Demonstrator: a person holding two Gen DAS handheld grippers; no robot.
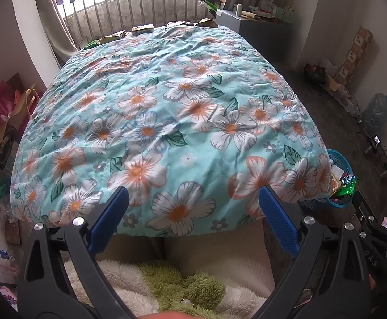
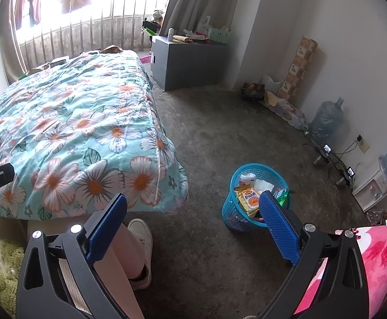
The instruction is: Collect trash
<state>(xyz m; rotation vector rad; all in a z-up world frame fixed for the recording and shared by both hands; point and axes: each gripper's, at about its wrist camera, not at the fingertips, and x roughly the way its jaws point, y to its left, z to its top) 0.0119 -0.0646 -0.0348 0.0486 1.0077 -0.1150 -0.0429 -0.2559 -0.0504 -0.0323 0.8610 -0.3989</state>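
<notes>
you are holding the left gripper (image 1: 193,207) above the near edge of the bed, its two blue-padded jaws standing wide apart with nothing between them. the turquoise quilt printed with white and orange flowers (image 1: 167,111) is covering the whole bed and filling most of the left wrist view. along the far edge of that quilt, next to the railing of grey metal bars (image 1: 140,8), several crumpled wrappers and flat packets (image 1: 142,29) are lying in a row; they are too small to tell apart further. you are holding the right gripper (image 2: 193,210) over the bare grey concrete floor (image 2: 220,122) beside the bed, and its jaws are likewise spread wide and holding nothing. the round blue plastic mesh basket (image 2: 236,219) is standing on the floor just off the near right corner of the bed, and the right finger of the right gripper is overlapping its rim in the right wrist view. inside the basket, a yellow snack packet with red lettering (image 2: 248,198), a white crumpled piece (image 2: 264,185) and a green foil wrapper (image 2: 282,195) are lying together. your white shoe (image 2: 141,235) is resting on the floor between the bed and the basket. a grey box-like cabinet (image 2: 190,62) is standing against the far wall, well apart from the basket.
</notes>
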